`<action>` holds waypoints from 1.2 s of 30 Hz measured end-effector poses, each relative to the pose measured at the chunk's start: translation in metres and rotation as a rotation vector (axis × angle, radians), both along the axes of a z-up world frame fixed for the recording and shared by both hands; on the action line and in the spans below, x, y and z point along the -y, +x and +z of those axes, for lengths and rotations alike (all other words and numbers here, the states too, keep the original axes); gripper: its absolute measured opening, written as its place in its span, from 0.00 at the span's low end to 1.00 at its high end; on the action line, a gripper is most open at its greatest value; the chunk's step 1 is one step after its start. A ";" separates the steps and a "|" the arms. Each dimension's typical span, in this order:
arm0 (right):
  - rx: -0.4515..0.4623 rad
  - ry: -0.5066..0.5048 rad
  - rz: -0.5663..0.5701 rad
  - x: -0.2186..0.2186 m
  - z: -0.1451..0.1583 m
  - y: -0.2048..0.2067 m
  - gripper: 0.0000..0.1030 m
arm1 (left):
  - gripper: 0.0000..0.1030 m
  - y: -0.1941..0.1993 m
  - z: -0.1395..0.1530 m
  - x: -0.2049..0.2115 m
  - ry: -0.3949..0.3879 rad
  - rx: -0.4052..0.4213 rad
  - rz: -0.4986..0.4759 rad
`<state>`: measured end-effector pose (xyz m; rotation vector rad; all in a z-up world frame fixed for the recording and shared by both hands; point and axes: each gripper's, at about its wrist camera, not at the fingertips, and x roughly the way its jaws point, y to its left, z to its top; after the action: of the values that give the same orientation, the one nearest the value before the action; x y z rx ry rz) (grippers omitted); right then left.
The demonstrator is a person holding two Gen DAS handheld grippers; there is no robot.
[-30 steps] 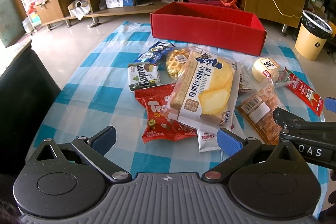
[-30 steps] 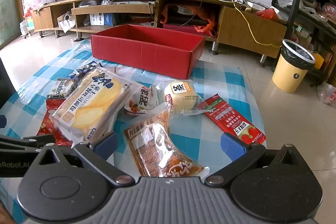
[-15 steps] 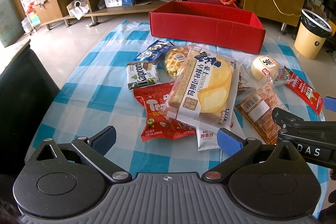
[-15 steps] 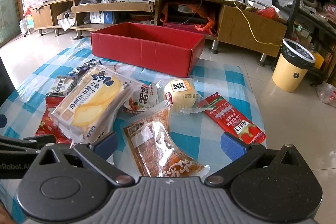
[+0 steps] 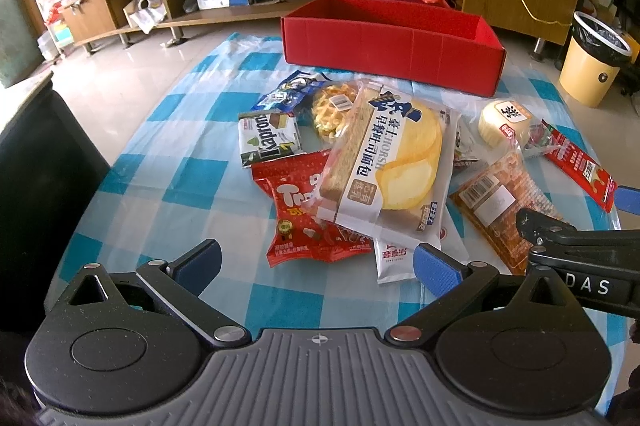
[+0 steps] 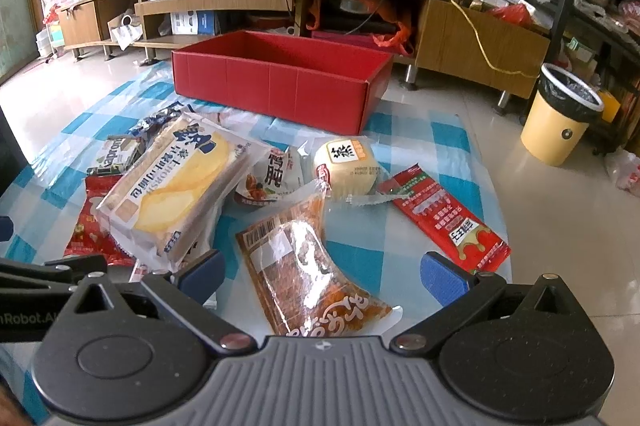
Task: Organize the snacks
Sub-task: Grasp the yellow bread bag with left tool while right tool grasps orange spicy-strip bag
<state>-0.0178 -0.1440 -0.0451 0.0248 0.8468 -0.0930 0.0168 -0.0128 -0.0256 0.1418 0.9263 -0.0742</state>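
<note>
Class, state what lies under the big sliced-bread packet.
Under the bread packet show parts of a red snack bag, a white sachet and a waffle. Anything else beneath it is covered.

A: Snack packets on checked cloth?
B: Ten. One each: bread pack, waffle, wafer pack, blue packet, red bag, round bun, brown strip pack, long red pack. Two white sachets.
A: Containers?
B: One red box at 12 o'clock. One yellow bin at 2 o'clock.
A: Grippers?
B: Two: left gripper, right gripper.
</note>
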 end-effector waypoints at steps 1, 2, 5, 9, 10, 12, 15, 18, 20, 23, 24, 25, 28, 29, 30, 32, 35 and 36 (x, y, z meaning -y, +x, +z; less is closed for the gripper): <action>-0.008 0.009 0.003 0.000 -0.001 0.001 0.99 | 1.00 0.001 0.000 0.000 -0.001 -0.005 -0.004; -0.018 0.027 0.007 0.002 -0.002 0.003 0.99 | 1.00 0.003 0.000 -0.002 -0.004 -0.008 -0.004; -0.050 0.036 0.027 0.004 -0.007 0.007 0.99 | 1.00 0.008 -0.001 -0.008 -0.018 -0.020 0.009; -0.094 -0.058 0.080 -0.004 -0.021 0.013 0.99 | 1.00 0.018 -0.007 -0.016 -0.043 -0.066 0.031; -0.103 -0.063 0.095 -0.006 -0.024 0.015 0.98 | 1.00 0.020 -0.009 -0.017 -0.050 -0.079 0.035; -0.120 -0.051 0.112 -0.008 -0.029 0.018 0.98 | 1.00 0.024 -0.011 -0.020 -0.057 -0.091 0.042; -0.133 -0.044 0.139 -0.009 -0.035 0.024 0.98 | 1.00 0.031 -0.010 -0.022 -0.076 -0.097 0.033; -0.153 -0.037 0.166 -0.011 -0.042 0.036 0.98 | 1.00 0.040 -0.010 -0.017 -0.074 -0.096 0.013; -0.170 -0.033 0.175 -0.012 -0.048 0.042 0.98 | 1.00 0.047 -0.011 -0.010 -0.053 -0.087 -0.010; -0.181 -0.046 0.190 -0.014 -0.054 0.048 0.99 | 1.00 0.060 -0.011 0.001 -0.032 -0.071 -0.045; -0.180 -0.035 0.194 -0.013 -0.054 0.050 0.99 | 1.00 0.065 -0.011 0.004 -0.033 -0.065 -0.054; -0.187 -0.017 0.190 -0.011 -0.055 0.052 0.99 | 1.00 0.070 -0.011 0.006 -0.038 -0.066 -0.064; -0.224 0.089 0.150 0.003 -0.059 0.057 0.99 | 1.00 0.086 -0.014 0.016 -0.049 -0.086 -0.096; -0.222 0.090 0.162 0.005 -0.058 0.057 0.99 | 1.00 0.091 -0.017 0.020 -0.042 -0.088 -0.102; -0.228 0.070 0.187 0.002 -0.058 0.057 0.99 | 1.00 0.094 -0.020 0.024 -0.031 -0.090 -0.110; -0.218 0.072 0.187 0.003 -0.059 0.055 0.99 | 1.00 0.100 -0.026 0.029 -0.024 -0.098 -0.123; -0.221 0.071 0.197 0.004 -0.058 0.054 0.99 | 1.00 0.107 -0.030 0.034 -0.042 -0.113 -0.130; -0.225 0.069 0.206 0.004 -0.058 0.055 0.99 | 1.00 0.109 -0.031 0.035 -0.049 -0.121 -0.133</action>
<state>0.0374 -0.1479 -0.1031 -0.0081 1.0720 0.1295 0.1260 -0.0479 -0.0568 0.1545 1.0347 -0.2309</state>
